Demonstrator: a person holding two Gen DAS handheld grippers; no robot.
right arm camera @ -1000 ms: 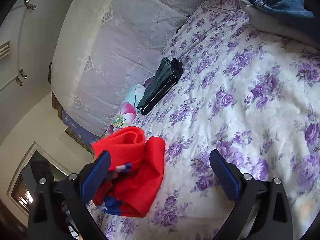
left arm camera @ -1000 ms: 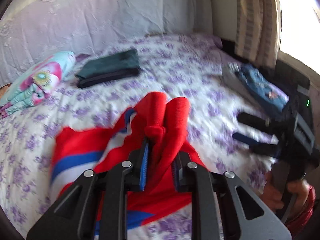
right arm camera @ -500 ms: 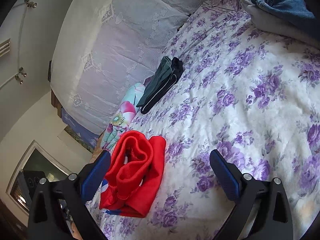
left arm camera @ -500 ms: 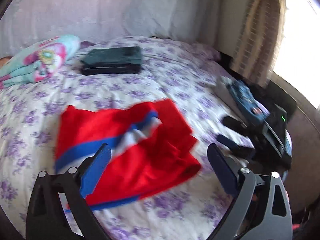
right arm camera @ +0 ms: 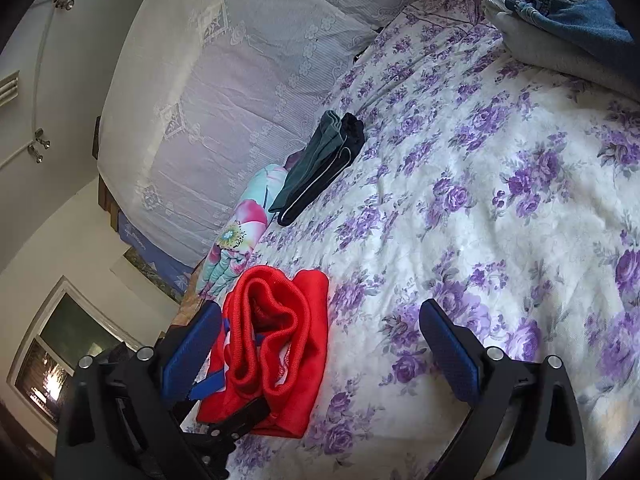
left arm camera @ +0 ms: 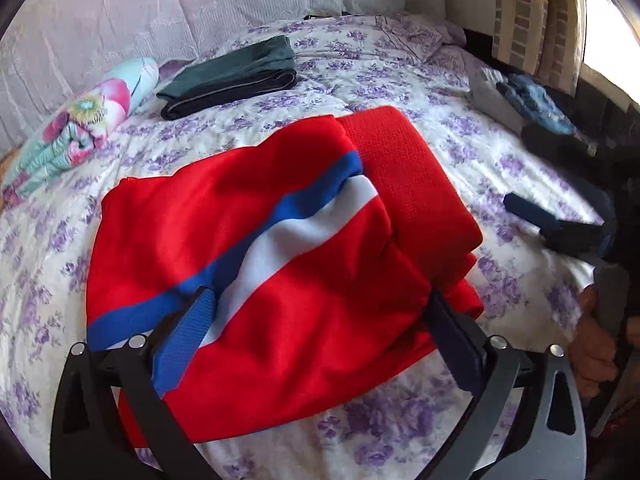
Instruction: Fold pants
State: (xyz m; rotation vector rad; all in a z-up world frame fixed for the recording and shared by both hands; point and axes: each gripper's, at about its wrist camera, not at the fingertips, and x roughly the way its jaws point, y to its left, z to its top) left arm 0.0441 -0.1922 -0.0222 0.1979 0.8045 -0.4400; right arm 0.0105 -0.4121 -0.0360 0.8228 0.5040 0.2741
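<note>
The red pants (left arm camera: 280, 240) are lying folded on the bed (left arm camera: 400, 76), waistband facing the right claw (right arm camera: 320, 356), seemingly so the next fold can run lengthwise. The left claw (left arm camera: 316, 340), jaws just opened wide, is straddling them without gripping; the right is gaping over bare bedspread, leaving room between dark folded clothes (left arm camera: 228, 76) and jeans (right arm camera: 568, 4).

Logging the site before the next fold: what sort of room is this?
Most likely a home bedroom: a bed with a floral bedspread, a lace-covered headboard, and folded clothes laid on it beside the red pants.
</note>
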